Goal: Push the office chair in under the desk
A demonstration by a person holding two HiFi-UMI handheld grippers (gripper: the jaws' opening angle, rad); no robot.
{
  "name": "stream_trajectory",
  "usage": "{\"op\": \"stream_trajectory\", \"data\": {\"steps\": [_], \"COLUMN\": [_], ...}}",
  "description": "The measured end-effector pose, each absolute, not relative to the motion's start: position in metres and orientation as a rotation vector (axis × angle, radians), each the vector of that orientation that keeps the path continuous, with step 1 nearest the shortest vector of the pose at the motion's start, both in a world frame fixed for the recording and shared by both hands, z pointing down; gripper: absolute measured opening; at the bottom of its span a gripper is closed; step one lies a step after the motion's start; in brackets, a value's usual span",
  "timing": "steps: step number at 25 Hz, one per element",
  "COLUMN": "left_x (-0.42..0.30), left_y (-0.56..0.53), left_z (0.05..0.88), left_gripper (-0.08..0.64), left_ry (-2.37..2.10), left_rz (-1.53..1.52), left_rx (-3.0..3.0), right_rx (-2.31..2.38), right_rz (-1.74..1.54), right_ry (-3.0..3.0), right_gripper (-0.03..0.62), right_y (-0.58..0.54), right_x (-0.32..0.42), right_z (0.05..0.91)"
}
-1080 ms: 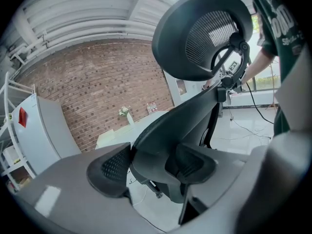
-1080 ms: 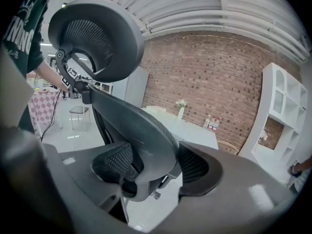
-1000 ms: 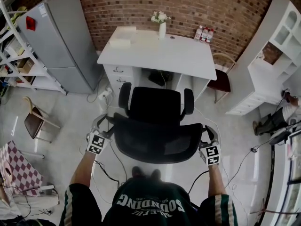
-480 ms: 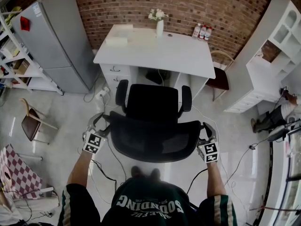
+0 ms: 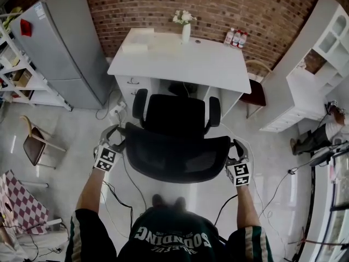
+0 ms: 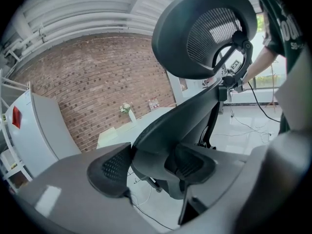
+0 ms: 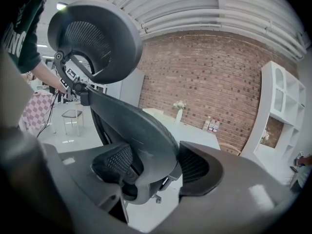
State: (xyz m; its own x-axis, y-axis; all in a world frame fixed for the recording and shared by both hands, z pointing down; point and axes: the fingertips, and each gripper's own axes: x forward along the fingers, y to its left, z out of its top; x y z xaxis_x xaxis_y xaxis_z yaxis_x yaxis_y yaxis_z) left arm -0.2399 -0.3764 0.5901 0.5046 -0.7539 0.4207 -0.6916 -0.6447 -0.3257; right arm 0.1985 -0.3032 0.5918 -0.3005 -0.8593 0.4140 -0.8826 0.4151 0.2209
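Before counter (image 5: 180,61) front edge, chair (image 5: 177,154) stands facing it, seat near edge; left gripper (image 5: 113,140) jaws clamped on backrest's left rim, right gripper (image 5: 235,150) jaws clamped on right rim

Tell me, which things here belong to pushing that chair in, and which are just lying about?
In the job: office chair, desk, left gripper and right gripper, both clamped on its edges.
Lying about: fridge, vase of flowers, bottles, wooden chair, white shelf unit.
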Motion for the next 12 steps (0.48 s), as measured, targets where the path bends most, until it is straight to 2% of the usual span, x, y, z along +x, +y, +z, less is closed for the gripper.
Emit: {"op": "stream_trajectory", "data": {"steps": [12], "left_x": [-0.248], "left_y": [-0.418], "left_z": [0.588], "left_gripper": [0.285], "left_ry": [1.256], "left_rz": [-0.825], "left_rx": [-2.623], "right_rx": [1.510], "right_rz": [0.040], "right_ry": [-2.195], "right_gripper": [0.279], "right_y": [-0.335], "right_x": [0.189], "right_z": [0.591]}}
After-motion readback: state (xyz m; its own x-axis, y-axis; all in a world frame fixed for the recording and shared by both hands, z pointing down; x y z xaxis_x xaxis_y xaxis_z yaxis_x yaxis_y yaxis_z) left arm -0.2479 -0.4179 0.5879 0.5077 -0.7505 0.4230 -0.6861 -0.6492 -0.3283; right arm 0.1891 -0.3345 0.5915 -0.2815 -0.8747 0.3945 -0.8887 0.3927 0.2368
